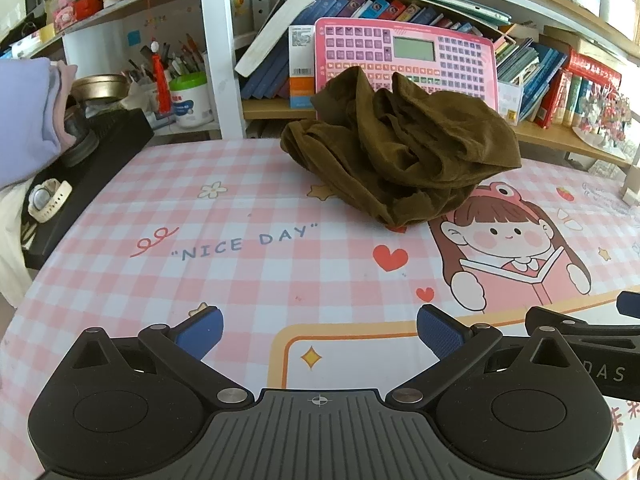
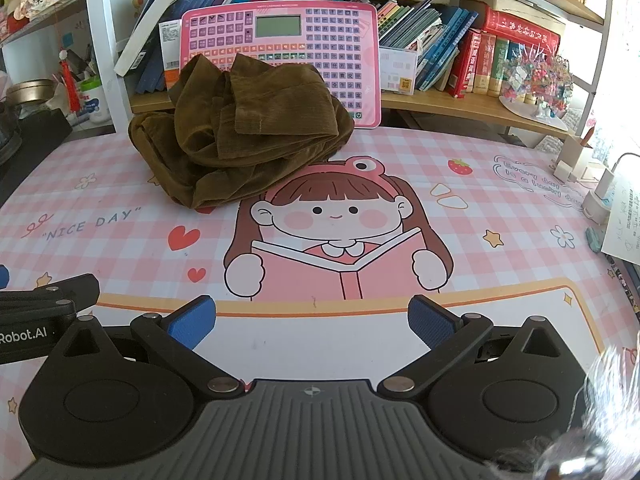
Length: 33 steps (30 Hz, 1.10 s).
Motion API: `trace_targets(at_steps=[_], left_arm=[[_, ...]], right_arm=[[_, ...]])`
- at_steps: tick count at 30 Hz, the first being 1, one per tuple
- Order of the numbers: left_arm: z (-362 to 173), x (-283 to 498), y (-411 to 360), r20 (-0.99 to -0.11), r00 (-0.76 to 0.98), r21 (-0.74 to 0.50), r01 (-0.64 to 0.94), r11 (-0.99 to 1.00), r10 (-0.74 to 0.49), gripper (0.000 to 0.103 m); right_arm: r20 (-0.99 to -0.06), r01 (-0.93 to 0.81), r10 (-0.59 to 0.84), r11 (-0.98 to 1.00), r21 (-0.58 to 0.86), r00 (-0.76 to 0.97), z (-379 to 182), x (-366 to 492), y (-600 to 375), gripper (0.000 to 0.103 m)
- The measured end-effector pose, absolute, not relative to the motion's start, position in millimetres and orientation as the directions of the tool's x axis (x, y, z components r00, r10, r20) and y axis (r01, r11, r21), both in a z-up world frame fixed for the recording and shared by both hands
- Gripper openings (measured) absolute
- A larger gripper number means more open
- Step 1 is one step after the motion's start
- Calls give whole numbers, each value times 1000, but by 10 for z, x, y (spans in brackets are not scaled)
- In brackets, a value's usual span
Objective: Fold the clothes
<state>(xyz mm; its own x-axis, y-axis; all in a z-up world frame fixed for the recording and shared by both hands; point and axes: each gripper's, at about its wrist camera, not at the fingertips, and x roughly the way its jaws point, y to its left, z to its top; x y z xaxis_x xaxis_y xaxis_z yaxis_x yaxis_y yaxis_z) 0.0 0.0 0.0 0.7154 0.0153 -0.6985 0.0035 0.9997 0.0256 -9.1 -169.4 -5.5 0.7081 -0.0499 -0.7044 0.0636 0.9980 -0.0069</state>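
Folding had not begun: the garment lay crumpled on the mat, well beyond your left gripper and right gripper, both spread wide and holding nothing.

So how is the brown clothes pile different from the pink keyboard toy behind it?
The brown clothes lie crumpled in a soft heap on the mat; the pink toy stands upright, flat and stiff, leaning against the books. The clothes are plain dark brown; the toy is bright pink with rows of buttons and a small screen. The clothes sit nearer and hide the toy's lower left part. Both are at the far side of the desk.
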Motion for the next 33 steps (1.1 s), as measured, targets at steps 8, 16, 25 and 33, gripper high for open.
trace_targets(at_steps=[8,16,25,33], left_arm=[[-12,25,51,-705,709,17,9,1000,6,103],[-27,-9,64,-704,710,21,7,1000,10,103],[-27,-26,56,-705,709,25,1,1000,17,103],[-23,-24,55,-707,707,28,1,1000,20,103]], right_arm=[[-706,69,-56,998,-11,706,-68,-98,-1693,103],[-707,66,-54,998,-10,705,-70,-110,-1686,103],[-707,62,-51,998,-9,705,-72,-125,-1682,103],[-709,63,-52,998,-11,704,-73,-127,-1676,103]])
